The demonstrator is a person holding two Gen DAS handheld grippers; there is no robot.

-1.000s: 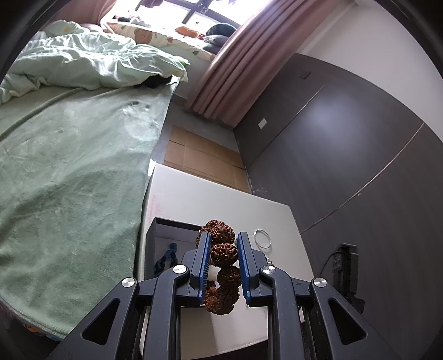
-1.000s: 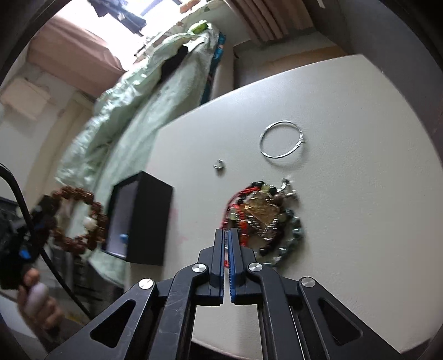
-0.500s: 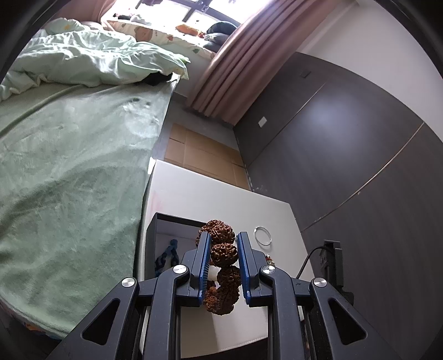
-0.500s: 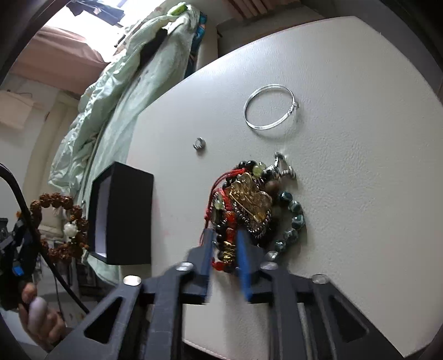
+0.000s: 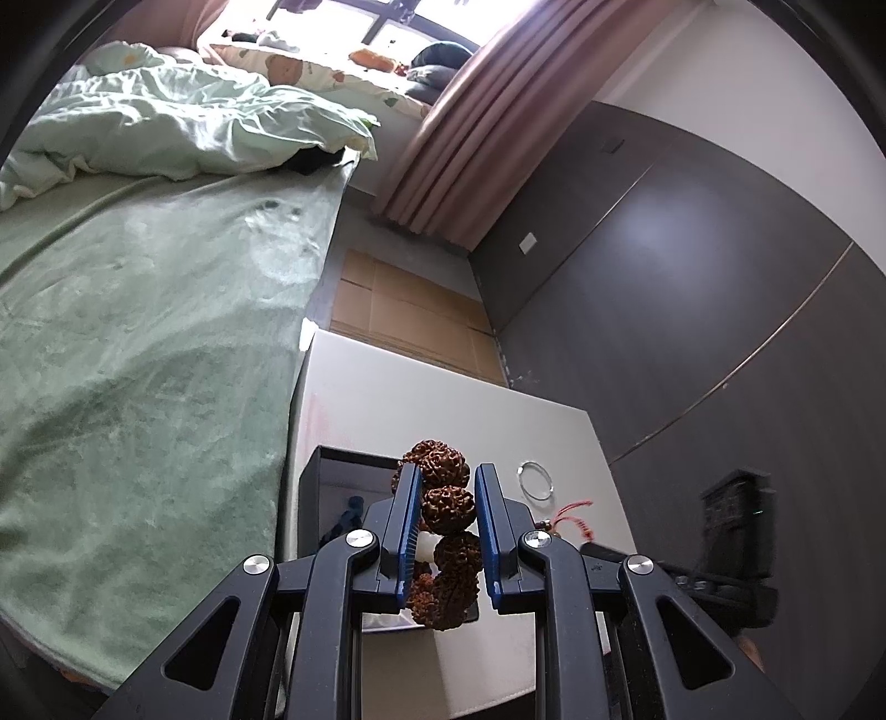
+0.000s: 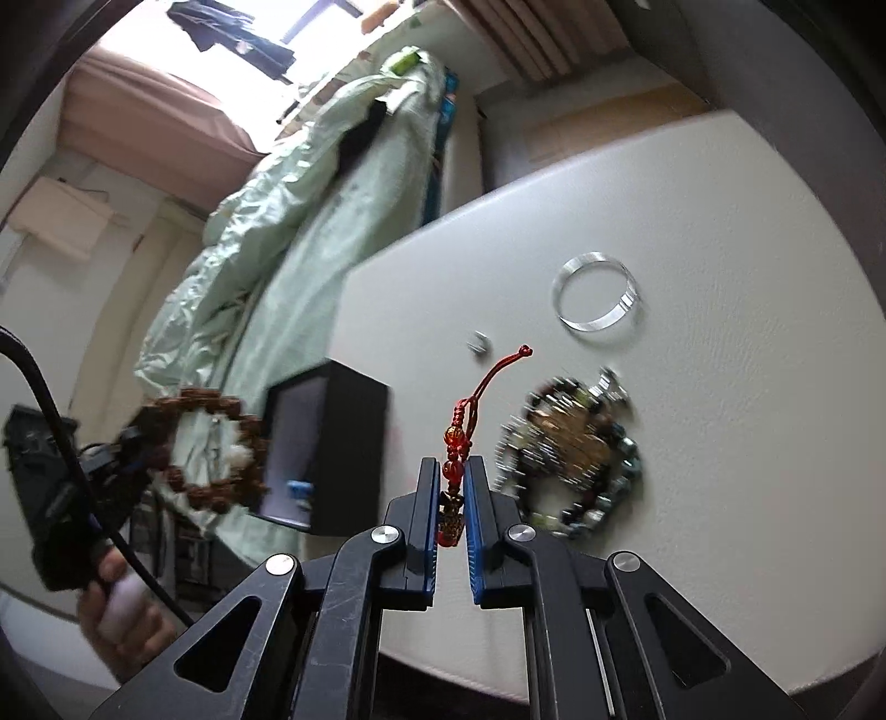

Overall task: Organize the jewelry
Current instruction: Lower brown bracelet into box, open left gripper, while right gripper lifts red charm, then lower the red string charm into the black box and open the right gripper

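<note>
1. Your left claw [image 5: 446, 523] was clamped on the brown seed-bead bracelet [image 5: 447, 501], above the open black box [image 5: 332, 471] at the bench [image 5: 387, 410] left edge. Loose loops could have snagged the box rim.
2. Your right claw [image 6: 455, 501] was clamped on the red cord bracelet [image 6: 459, 443], lifted beside the bead pile [image 6: 576, 454]. A thin grip risked slipping; the trailing cord could have dragged the pile.

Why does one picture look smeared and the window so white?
Right wrist view: motion blur smears the bead pile and box, though the red bracelet in the jaws stays crisp. Left wrist view: sharp, but the window is overexposed. Both are fisheye-curved.
</note>
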